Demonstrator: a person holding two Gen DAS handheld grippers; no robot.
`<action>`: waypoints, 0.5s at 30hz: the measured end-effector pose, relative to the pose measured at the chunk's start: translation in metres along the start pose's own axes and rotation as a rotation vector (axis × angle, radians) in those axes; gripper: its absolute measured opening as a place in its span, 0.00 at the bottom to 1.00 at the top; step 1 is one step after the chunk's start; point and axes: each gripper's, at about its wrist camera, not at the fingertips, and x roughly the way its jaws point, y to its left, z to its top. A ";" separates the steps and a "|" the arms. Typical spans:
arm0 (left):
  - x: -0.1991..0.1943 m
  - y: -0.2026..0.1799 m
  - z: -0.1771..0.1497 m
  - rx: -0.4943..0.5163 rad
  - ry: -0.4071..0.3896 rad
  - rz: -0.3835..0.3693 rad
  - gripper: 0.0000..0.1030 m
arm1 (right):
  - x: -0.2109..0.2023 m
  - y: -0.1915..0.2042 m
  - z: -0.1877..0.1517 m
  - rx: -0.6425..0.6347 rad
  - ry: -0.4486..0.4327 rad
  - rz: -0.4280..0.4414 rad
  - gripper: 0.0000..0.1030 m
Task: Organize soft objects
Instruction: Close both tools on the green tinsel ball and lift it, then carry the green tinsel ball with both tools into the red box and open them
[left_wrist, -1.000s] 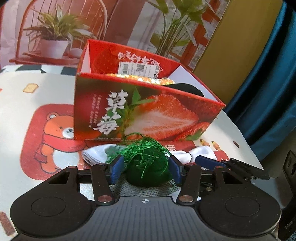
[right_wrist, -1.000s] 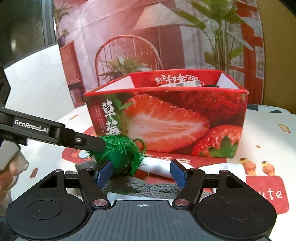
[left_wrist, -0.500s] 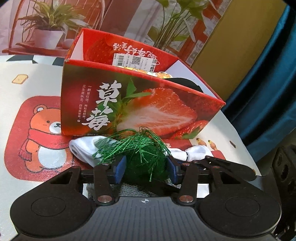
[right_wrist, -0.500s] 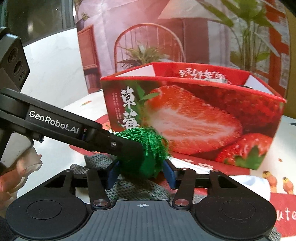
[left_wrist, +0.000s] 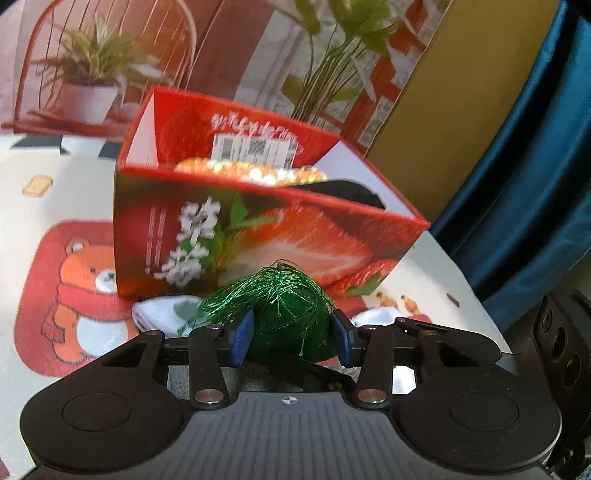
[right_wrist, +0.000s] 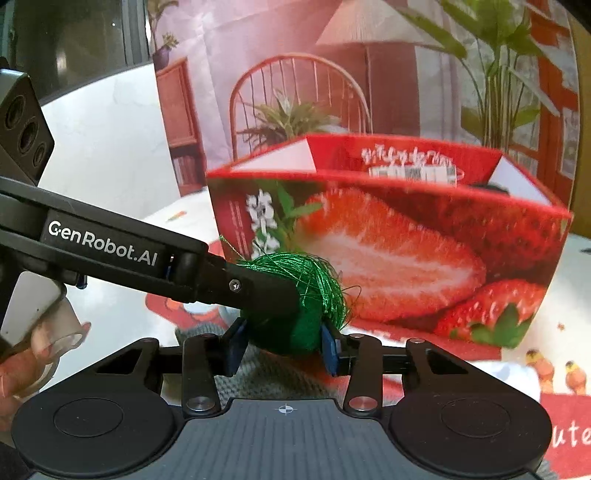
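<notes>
Now both grippers' fingers (left_wrist: 242, 341) (right_wrist: 328, 349) have just narrowed, pinching the green tinsel ball (left_wrist: 290, 325) (right_wrist: 295, 314) between them.

Tinsel ball (left_wrist: 291, 314) before box (left_wrist: 258, 236), above sock (left_wrist: 159, 314)

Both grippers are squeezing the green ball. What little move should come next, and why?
Probably lift the green ball up and over the near wall of the strawberry box. The left gripper and right gripper, whose jaws have just been closing, both pinch it, and it hangs low in front of the open box.
</notes>
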 end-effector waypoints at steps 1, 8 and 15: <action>-0.003 -0.002 0.003 0.005 -0.009 0.001 0.46 | -0.002 0.000 0.002 -0.003 -0.009 0.001 0.37; -0.025 -0.021 0.027 0.049 -0.075 0.002 0.46 | -0.025 0.000 0.029 -0.032 -0.091 0.006 0.37; -0.045 -0.045 0.054 0.112 -0.143 0.000 0.46 | -0.048 -0.003 0.064 -0.037 -0.156 0.014 0.37</action>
